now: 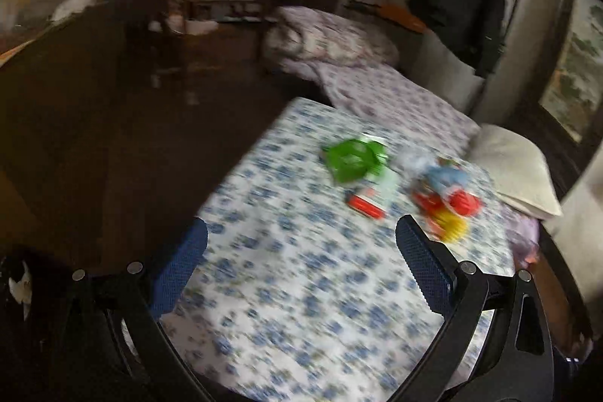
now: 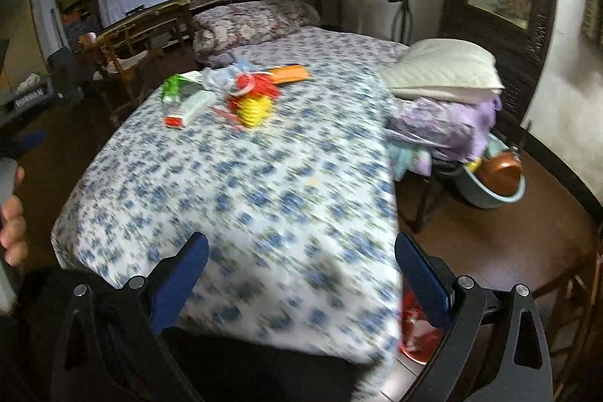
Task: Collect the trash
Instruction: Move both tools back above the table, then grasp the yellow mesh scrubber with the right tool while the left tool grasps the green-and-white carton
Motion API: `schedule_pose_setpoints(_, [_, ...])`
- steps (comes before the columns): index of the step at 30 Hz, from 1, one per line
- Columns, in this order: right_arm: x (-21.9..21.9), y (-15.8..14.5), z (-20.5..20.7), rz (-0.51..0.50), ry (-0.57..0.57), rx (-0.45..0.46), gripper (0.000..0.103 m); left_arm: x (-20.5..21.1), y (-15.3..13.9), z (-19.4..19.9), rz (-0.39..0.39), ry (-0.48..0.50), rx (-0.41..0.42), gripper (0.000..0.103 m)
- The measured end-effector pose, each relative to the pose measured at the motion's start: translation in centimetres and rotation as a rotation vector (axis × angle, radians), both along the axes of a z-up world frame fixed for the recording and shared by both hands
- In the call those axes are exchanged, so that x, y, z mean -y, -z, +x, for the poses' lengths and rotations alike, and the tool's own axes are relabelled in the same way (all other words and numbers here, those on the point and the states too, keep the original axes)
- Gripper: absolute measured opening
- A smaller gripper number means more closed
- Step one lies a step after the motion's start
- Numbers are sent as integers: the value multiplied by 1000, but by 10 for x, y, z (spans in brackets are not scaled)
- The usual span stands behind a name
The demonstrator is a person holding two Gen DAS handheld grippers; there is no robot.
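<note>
Trash lies in a pile on the blue-flowered bedsheet (image 1: 286,274). It holds a green wrapper (image 1: 352,159), a white box with a red end (image 1: 371,200), a red and yellow wrapper (image 1: 448,213) and a pale blue bag (image 1: 446,176). The right wrist view shows the same pile: green wrapper (image 2: 173,87), white box (image 2: 190,108), red and yellow wrapper (image 2: 254,100), and an orange packet (image 2: 290,72). My left gripper (image 1: 301,251) is open and empty, short of the pile. My right gripper (image 2: 301,259) is open and empty over the bed's near end.
A cream pillow (image 2: 441,68) lies on purple bedding (image 2: 444,123) at the bed's right. A folded quilt (image 2: 252,21) lies at the far end. A blue basin (image 2: 493,183) with a copper pot and a red bin (image 2: 414,334) stand on the floor right of the bed. Wooden chairs (image 2: 124,51) stand left.
</note>
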State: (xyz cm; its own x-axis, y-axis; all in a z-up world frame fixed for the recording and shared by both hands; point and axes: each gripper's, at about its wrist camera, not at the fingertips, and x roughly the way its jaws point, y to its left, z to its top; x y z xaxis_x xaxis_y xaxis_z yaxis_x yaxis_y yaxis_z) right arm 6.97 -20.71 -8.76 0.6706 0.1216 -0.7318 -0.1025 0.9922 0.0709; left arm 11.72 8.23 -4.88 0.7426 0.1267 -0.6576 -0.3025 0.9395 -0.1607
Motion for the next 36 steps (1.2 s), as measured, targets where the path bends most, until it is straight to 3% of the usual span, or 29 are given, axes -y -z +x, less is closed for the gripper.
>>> schedule_pose_setpoints(7, [-46, -8, 71, 42, -49, 33, 97, 0, 2, 10, 12, 19, -1, 96])
schedule_pose_setpoints(11, [-65, 10, 128, 13, -19, 52, 97, 5, 13, 17, -52, 53, -50, 96])
schedule_pose_setpoints(14, [-65, 29, 159, 53, 27, 22, 97, 10, 16, 19, -38, 68, -60, 96])
schedule_pose_setpoints(20, [-72, 47, 191, 44, 31, -45, 97, 22, 20, 24, 7, 106, -59, 96])
schedule_pose_setpoints(26, [-73, 56, 205, 46, 72, -28, 97, 36, 19, 24, 50, 148, -54, 96])
schedule_pose_setpoints(27, [-71, 58, 207, 52, 88, -36, 91, 37, 20, 24, 50, 152, -55, 96])
schedule_pose_setpoints(28, [-69, 62, 209, 72, 90, -55, 72, 37, 21, 25, 49, 151, -58, 96])
schedule_pose_setpoints(29, [-67, 65, 210, 88, 98, -71, 63, 36, 21, 25, 48, 149, -61, 96])
schedule_pose_setpoints(31, [-63, 63, 208, 118, 95, -63, 32, 35, 24, 28, 45, 144, -72, 96])
schedule_pose_setpoints(36, [-55, 59, 180, 187, 83, -53, 32, 34, 29, 37, 80, 134, -99, 96])
